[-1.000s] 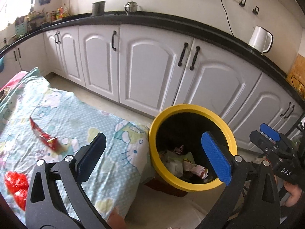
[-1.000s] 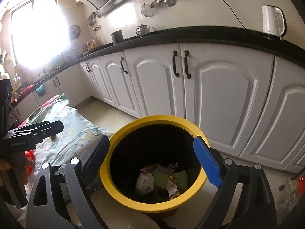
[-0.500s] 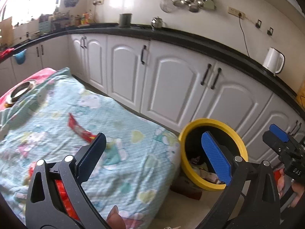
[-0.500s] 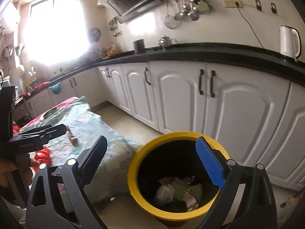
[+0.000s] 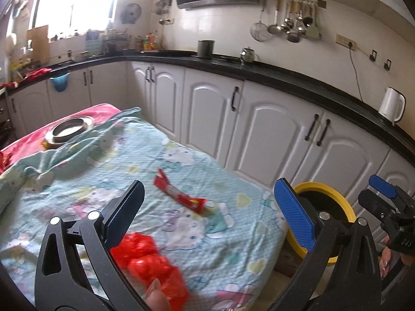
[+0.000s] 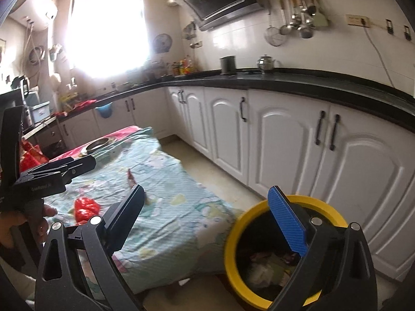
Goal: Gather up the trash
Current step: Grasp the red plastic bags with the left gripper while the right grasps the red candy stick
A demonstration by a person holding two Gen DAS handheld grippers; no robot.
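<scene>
Left gripper (image 5: 207, 207) fingers apart, empty, over crumpled red bag (image 5: 150, 261) on tablecloth (image 5: 220, 246). Drop straight, pinch the bunched middle. Red wrapper (image 5: 179, 195) lies beyond. Right gripper (image 6: 205, 215) apart, empty, above yellow bin (image 6: 262, 206), already holding trash.

Left hand-held gripper (image 5: 207, 212), black frame with one black finger pad and one blue ribbed pad: jaws spread wide, nothing between them; a fingertip (image 5: 155, 296) of the holding hand shows below its base. In the right wrist view it sits at far left, gripped by a bare hand (image 6: 23, 223). Right hand-held gripper (image 6: 207, 212), same black frame with black and blue pads: jaws spread wide, empty. In the left wrist view it sits at far right, level with the left one.
</scene>
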